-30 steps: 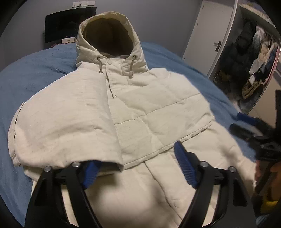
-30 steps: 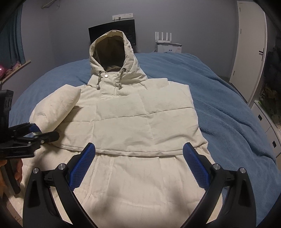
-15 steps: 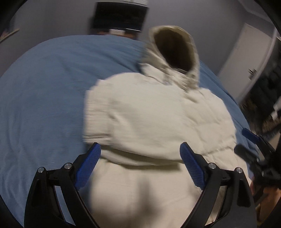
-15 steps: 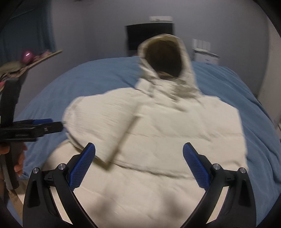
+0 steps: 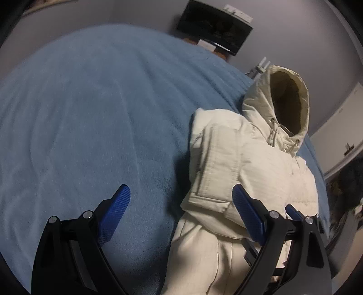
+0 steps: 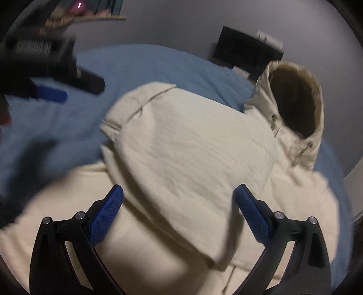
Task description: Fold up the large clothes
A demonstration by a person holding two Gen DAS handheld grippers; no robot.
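A cream hooded jacket [image 5: 254, 172] lies face up on the blue bed [image 5: 90, 113], its hood [image 5: 288, 102] towards the far wall. One sleeve [image 6: 181, 147] is folded across the chest. My left gripper [image 5: 181, 211] stands open over the jacket's left edge, one finger above bare blanket, nothing gripped. My right gripper [image 6: 179, 213] hovers over the folded sleeve and lower body; its jaws are closing, wide apart, and the pads do not press the cloth. The left gripper [image 6: 52, 94] shows blurred at the upper left of the right wrist view.
A dark screen [image 5: 215, 29] and a white router [image 5: 261, 65] stand by the far wall. A white door [image 5: 347, 127] and hanging clothes [image 5: 344, 188] are off the bed's right side. A shelf [image 6: 90, 15] sits at the left wall. Blanket stretches wide to the jacket's left.
Both views have swung left and rolled, so the jacket now sits to the right. The left gripper moved off the jacket's body to its left edge; the right gripper came over the folded sleeve.
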